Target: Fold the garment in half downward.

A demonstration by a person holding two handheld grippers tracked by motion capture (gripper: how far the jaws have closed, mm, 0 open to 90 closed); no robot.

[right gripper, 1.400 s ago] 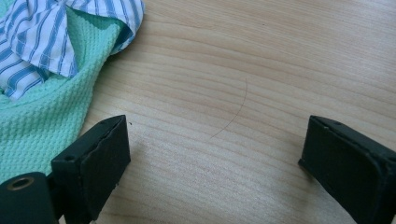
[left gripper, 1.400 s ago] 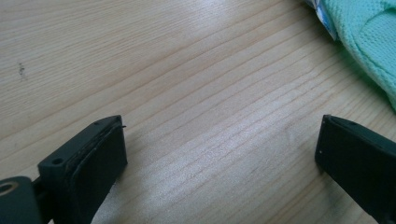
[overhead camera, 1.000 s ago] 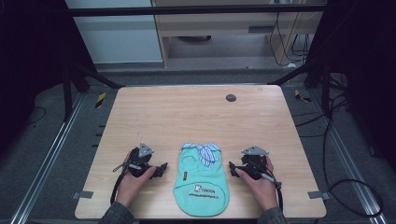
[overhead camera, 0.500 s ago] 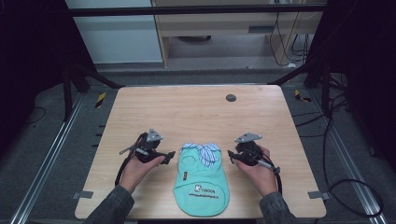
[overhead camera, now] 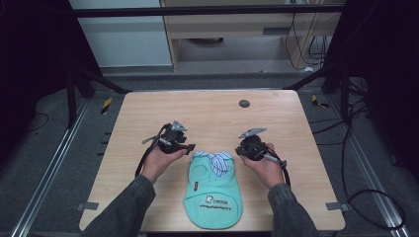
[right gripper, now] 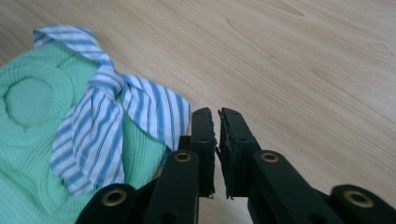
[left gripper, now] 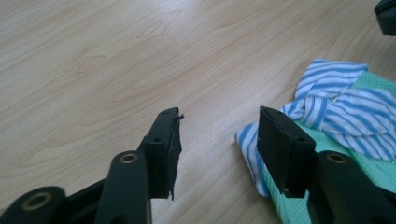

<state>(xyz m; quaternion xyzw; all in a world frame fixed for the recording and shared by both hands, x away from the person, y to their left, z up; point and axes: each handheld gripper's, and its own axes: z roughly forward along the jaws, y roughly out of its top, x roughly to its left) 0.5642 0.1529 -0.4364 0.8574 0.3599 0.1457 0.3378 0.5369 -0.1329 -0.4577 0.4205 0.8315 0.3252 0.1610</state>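
Wooden table (overhead camera: pixel 207 111) carries a green garment (overhead camera: pixel 212 190). Both hands have moved forward: left gripper (left gripper: pixel 217 135) released beside its striped collar (left gripper: pixel 336 105), right gripper (right gripper: pixel 217 122) clenched empty, grasp pending.

Small mint-green waffle-knit garment (overhead camera: pixel 212 195) with a blue-and-white striped collar (overhead camera: pixel 215 160), lying flat on the light wooden table (overhead camera: pixel 207 111) near its front edge, between the two hands. Collar end points away from the person; rounded hem lies nearest. Striped collar flaps are rumpled and splayed. A round sewn patch sits below the collar; white printed lettering crosses the lower body.
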